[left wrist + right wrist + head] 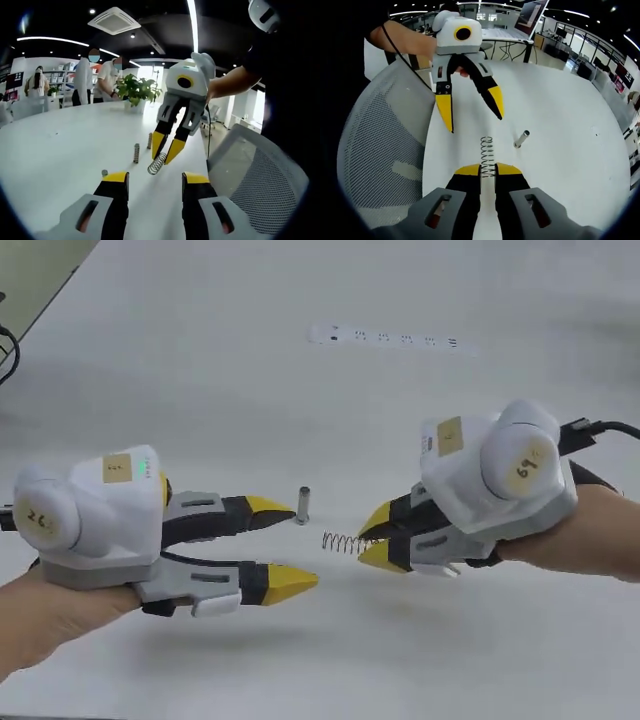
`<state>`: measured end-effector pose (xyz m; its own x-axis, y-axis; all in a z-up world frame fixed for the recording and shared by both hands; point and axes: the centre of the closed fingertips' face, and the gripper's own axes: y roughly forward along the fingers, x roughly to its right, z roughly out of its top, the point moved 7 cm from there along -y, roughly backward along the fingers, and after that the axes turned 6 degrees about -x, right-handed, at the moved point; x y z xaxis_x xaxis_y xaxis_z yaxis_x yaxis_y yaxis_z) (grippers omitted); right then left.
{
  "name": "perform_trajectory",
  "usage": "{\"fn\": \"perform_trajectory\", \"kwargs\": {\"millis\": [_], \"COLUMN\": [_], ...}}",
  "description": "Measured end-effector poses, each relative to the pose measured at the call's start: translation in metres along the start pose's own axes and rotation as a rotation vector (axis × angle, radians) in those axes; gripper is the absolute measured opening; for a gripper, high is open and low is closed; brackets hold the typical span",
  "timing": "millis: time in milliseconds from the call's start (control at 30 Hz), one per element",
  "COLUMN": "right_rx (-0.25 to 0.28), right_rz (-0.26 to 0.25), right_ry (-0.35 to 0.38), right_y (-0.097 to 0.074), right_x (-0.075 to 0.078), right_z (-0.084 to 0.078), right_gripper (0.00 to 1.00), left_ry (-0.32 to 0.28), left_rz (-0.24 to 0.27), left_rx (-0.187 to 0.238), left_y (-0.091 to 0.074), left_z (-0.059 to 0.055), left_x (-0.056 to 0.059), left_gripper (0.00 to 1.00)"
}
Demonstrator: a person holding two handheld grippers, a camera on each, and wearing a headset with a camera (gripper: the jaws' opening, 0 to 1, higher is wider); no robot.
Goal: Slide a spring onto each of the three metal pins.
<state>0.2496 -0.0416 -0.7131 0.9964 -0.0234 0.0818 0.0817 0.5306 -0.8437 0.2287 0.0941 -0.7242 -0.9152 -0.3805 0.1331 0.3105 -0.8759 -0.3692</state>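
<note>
A short bare metal pin (pixel 304 505) stands upright on the white table (pixel 200 370); it also shows as a pin (pixel 521 139) in the right gripper view and as a stub (pixel 104 173) in the left gripper view. My right gripper (pixel 372 540) is shut on one end of a wire spring (pixel 345 542), which sticks out level toward the pin. The same spring (pixel 487 152) rises from my right gripper (pixel 488 171). My left gripper (pixel 290 545) is open, with nothing between its fingers, facing the right one, just in front of the pin. Two ribbed upright pins (pixel 136 152) (pixel 149 140) stand farther back.
A white power strip (pixel 385 338) lies at the far side of the table. A grey mesh chair (pixel 260 175) sits at the table's edge. A potted plant (pixel 137 90) and several people are in the background.
</note>
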Motion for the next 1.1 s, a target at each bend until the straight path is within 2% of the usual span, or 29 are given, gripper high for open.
{"fn": "perform_trajectory", "kwargs": {"millis": [133, 300, 867, 1100], "right_rx": [0.012, 0.024, 0.068, 0.071], "right_rz": [0.007, 0.015, 0.014, 0.008], "right_ry": [-0.021, -0.091, -0.123, -0.136], "right_y": [-0.001, 0.000, 0.001, -0.002], "right_x": [-0.001, -0.002, -0.004, -0.002], "right_z": [0.007, 0.011, 0.014, 0.015], "right_gripper": [0.07, 0.07, 0.07, 0.07], "left_ry": [0.007, 0.013, 0.044, 0.055], "left_rz": [-0.013, -0.030, -0.049, -0.049], "left_rx": [0.002, 0.003, -0.005, -0.005], "left_y": [0.005, 0.009, 0.013, 0.013], "left_z": [0.002, 0.004, 0.005, 0.006], "left_x": [0.000, 0.000, 0.001, 0.002], "left_gripper": [0.32, 0.26, 0.10, 0.08]}}
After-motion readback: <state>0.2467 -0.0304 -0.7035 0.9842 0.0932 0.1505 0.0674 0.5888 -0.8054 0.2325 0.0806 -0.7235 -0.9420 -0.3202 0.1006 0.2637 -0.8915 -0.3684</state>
